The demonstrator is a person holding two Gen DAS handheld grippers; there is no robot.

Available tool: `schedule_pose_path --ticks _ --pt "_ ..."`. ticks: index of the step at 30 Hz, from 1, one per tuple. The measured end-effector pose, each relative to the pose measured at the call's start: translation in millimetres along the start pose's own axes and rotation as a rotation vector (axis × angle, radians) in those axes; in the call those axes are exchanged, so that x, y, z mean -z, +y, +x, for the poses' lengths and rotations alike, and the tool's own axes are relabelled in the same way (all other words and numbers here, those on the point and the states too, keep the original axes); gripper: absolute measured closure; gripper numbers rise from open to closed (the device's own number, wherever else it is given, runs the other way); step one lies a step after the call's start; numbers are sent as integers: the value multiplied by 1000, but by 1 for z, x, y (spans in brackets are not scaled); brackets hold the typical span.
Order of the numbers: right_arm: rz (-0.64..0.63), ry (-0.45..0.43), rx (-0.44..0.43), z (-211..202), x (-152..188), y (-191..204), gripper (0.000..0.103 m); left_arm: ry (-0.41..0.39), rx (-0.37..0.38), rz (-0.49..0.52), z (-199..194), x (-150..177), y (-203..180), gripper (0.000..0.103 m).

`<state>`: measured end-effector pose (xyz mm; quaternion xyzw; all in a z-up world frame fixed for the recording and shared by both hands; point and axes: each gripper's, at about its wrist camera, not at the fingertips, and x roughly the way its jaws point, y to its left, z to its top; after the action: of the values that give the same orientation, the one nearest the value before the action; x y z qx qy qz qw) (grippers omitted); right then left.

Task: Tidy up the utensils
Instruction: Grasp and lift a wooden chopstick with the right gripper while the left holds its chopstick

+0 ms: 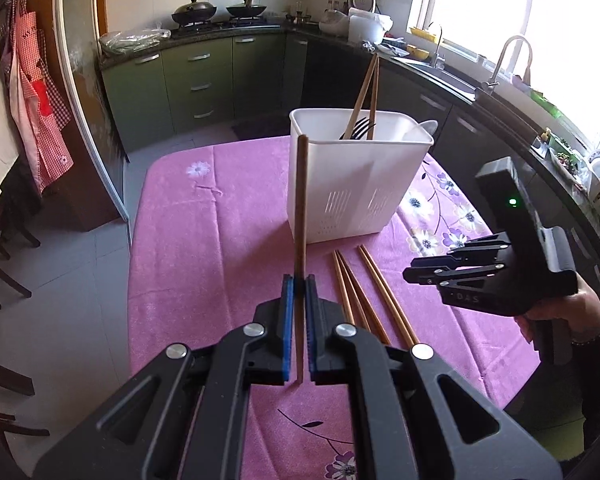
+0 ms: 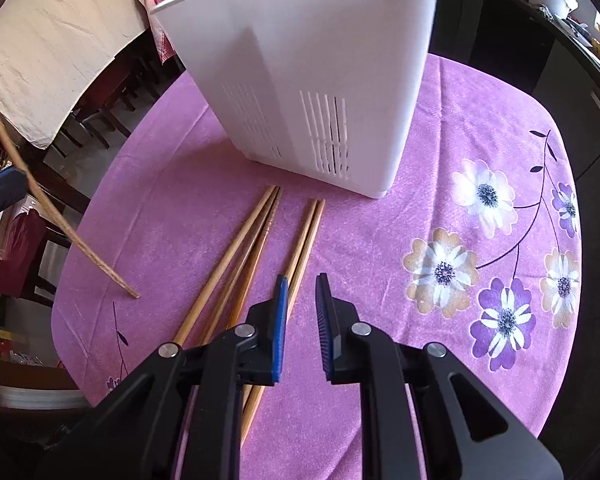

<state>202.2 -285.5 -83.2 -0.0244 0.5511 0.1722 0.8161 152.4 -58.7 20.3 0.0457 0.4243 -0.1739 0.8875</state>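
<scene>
Left wrist view: the white utensil holder stands on the pink-clothed counter at 12 o'clock, with two chopsticks, a dark fork and a white spoon rising from it. Four loose chopsticks lie on the cloth just before it, at 1 o'clock of the left tool. That tool is clamped on a single chopstick, upright and overlapping the holder's near corner. The right tool hovers at 3 o'clock, a hand gripping its body.

Right wrist view: the right tool hangs with jaws parted above the loose chopsticks, the holder at 12 o'clock. The gripped chopstick slants at 9 o'clock.
</scene>
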Motion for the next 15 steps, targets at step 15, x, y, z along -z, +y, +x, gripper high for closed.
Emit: schedule_pose_path --ticks 15 --pt "38 83 45 43 -2 3 88 -27 17 34 -6 11 -3 97"
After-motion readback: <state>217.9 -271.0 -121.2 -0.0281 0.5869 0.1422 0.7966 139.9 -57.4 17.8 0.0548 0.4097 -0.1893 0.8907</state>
